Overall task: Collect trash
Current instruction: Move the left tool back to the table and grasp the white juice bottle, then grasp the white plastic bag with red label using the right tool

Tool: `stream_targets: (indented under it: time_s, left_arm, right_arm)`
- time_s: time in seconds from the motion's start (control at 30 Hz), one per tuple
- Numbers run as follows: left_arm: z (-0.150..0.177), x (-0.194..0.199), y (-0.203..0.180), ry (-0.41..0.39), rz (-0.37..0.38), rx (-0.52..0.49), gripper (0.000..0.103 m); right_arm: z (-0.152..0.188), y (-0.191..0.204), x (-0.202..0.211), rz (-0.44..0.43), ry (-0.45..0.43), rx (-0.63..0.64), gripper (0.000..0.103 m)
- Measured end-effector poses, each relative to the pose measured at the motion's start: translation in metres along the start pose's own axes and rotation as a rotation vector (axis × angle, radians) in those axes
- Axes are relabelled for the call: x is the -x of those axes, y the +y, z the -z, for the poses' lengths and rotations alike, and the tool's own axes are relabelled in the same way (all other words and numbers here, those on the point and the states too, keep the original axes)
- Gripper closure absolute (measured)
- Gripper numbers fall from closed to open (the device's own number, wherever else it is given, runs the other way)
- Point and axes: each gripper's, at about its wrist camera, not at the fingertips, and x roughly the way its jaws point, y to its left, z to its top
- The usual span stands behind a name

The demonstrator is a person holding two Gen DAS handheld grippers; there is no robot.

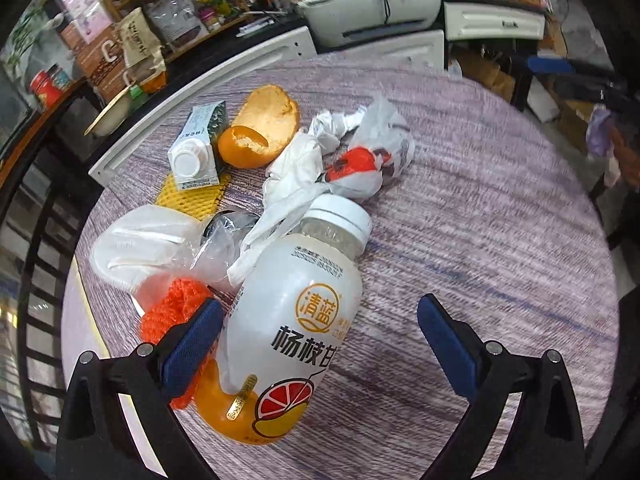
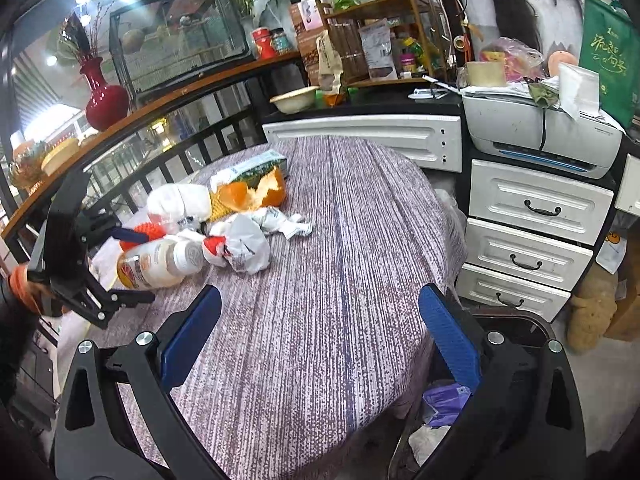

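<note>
A white and orange drink bottle (image 1: 288, 328) lies on the round table between the fingers of my open left gripper (image 1: 320, 344); the left finger is beside it, the right finger stands apart. The bottle also shows in the right wrist view (image 2: 156, 260), with the left gripper (image 2: 132, 268) around it. Beyond it lie crumpled white plastic bags (image 1: 352, 156), orange peel (image 1: 264, 128), a small carton (image 1: 198, 148), an orange net (image 1: 176, 312) and a white mask (image 1: 140, 244). My right gripper (image 2: 320, 340) is open and empty above the table's near edge.
A dark bin (image 2: 452, 408) with purple and white trash stands below the table's right edge. White drawers (image 2: 528, 236) and a printer (image 2: 536, 132) stand to the right. A black railing (image 2: 168, 160) and cluttered shelves lie behind the table (image 2: 340, 280).
</note>
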Motion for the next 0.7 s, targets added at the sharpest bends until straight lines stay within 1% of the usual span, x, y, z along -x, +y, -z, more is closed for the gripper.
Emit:
stream_targets:
  time_s: [0.07,0.13,0.2,0.3,0.33,0.43,0.47,0.5,0.6,0.63,0.7]
  left_arm:
    - [-0.001,-0.007,-0.001,0.022,-0.007,-0.052,0.008]
    - [-0.003,-0.016,0.002,0.055,-0.002,-0.078,0.014]
    - [-0.005,-0.026,0.004,0.082,0.015,-0.081,0.019]
    - [-0.009,-0.029,0.012,0.079,0.052,-0.042,0.032]
    - [-0.009,-0.029,0.013,0.074,0.054,-0.035,0.035]
    - [-0.008,-0.027,0.010,0.050,0.042,-0.030,0.038]
    - [-0.007,-0.025,0.008,0.038,0.049,-0.017,0.038]
    - [-0.005,-0.023,0.009,0.020,0.067,0.014,0.039]
    - [-0.002,-0.017,0.006,-0.013,0.085,0.096,0.040]
    - [0.002,-0.010,0.004,-0.052,0.098,0.135,0.040]
    - [0.007,0.000,0.001,-0.101,0.125,0.190,0.040]
  right_arm:
    - [-0.001,-0.001,-0.005,-0.003,0.018,-0.004,0.006]
    - [-0.002,-0.001,-0.011,-0.010,0.038,-0.013,0.006]
    - [-0.005,0.002,-0.018,-0.019,0.049,-0.017,0.006]
    - [-0.008,0.008,-0.024,-0.031,0.058,-0.007,0.006]
    - [-0.008,0.011,-0.026,-0.033,0.061,0.000,0.006]
    - [-0.010,0.020,-0.034,-0.044,0.074,0.028,0.006]
    - [-0.011,0.023,-0.037,-0.048,0.078,0.041,0.006]
    - [-0.012,0.026,-0.039,-0.050,0.081,0.050,0.006]
    - [-0.015,0.036,-0.045,-0.055,0.087,0.091,0.006]
    - [-0.016,0.039,-0.047,-0.058,0.088,0.105,0.006]
    - [-0.021,0.046,-0.052,-0.071,0.090,0.136,0.006]
